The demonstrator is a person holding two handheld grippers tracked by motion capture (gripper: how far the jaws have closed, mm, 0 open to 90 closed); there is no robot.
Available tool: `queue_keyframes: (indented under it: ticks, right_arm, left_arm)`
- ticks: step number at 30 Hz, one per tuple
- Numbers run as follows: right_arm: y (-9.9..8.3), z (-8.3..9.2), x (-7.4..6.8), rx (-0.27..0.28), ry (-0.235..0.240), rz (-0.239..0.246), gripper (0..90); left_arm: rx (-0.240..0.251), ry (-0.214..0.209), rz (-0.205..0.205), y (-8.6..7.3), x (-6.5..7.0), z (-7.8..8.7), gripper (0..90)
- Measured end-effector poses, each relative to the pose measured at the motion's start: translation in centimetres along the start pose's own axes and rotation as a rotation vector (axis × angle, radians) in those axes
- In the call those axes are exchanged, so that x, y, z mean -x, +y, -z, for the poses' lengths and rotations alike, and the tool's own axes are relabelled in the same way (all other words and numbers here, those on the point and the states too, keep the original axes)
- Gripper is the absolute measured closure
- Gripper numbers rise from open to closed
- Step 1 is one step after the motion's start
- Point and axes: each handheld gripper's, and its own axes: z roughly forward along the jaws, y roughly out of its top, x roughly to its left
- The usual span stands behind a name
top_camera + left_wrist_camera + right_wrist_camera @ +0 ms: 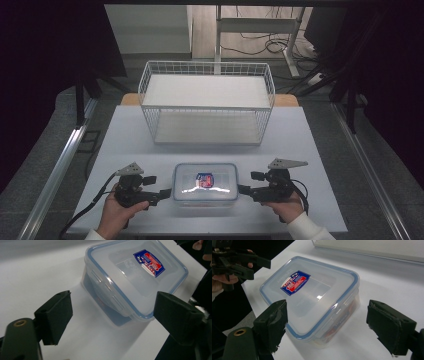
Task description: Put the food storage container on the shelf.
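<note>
A clear plastic box [205, 184] with a blue-rimmed lid and a red and blue sticker lies near the front edge of the white table [300, 145]. My left gripper [162, 194] sits at the box's left end, jaws wide apart. In the left gripper view the box [135, 277] lies just ahead of the left gripper [113, 315], untouched by either pad. My right gripper [245, 190] mirrors it at the right end. It is open too, with the box [312, 295] ahead of the right gripper [329, 325]. The left gripper [239, 262] shows beyond.
A white wire basket shelf [207, 100] with two levels stands at the back of the table, behind the box. Bare tabletop lies between shelf and box. Desk legs and cables [270, 47] are on the floor beyond.
</note>
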Motion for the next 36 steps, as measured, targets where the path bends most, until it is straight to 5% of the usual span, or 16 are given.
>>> queue_keyframes:
  ticks: [4, 6, 10, 12, 14, 17, 27, 36]
  right_arm:
    - [-0.1, 0.0, -0.3, -0.002, -0.008, 0.007, 17.5]
    - [-0.2, -0.2, -0.5, -0.018, -0.020, 0.024, 17.5]
    - [-0.2, -0.2, -0.6, -0.024, -0.024, 0.034, 17.5]
    - [-0.1, -0.1, -0.4, -0.021, -0.030, 0.031, 17.5]
    - [-0.1, -0.1, -0.3, -0.024, -0.031, 0.029, 17.5]
    - [-0.2, -0.2, -0.3, -0.031, -0.027, 0.028, 17.6]
    - [-0.3, -0.6, -0.5, -0.057, -0.021, 0.039, 17.5]
    - [-0.5, -1.7, -0.4, -0.078, 0.022, -0.021, 15.9]
  left_arm:
    - [-0.006, -0.040, 0.044, 0.1, -0.4, -0.7, 14.7]
    - [0.005, -0.085, 0.116, 0.1, -1.0, -1.1, 14.9]
    - [0.003, -0.096, 0.139, 0.2, -1.5, -1.4, 15.1]
    - [0.003, -0.143, 0.189, 0.1, -2.2, -1.9, 15.7]
    - [-0.006, -0.146, 0.191, 0.1, -2.2, -2.1, 15.7]
    - [-0.017, -0.210, 0.230, 0.0, -2.4, -3.1, 15.8]
    - [-0.055, -0.273, 0.281, -0.2, -3.1, -4.8, 15.8]
    - [-0.046, -0.304, 0.292, -0.1, -3.1, -4.9, 22.9]
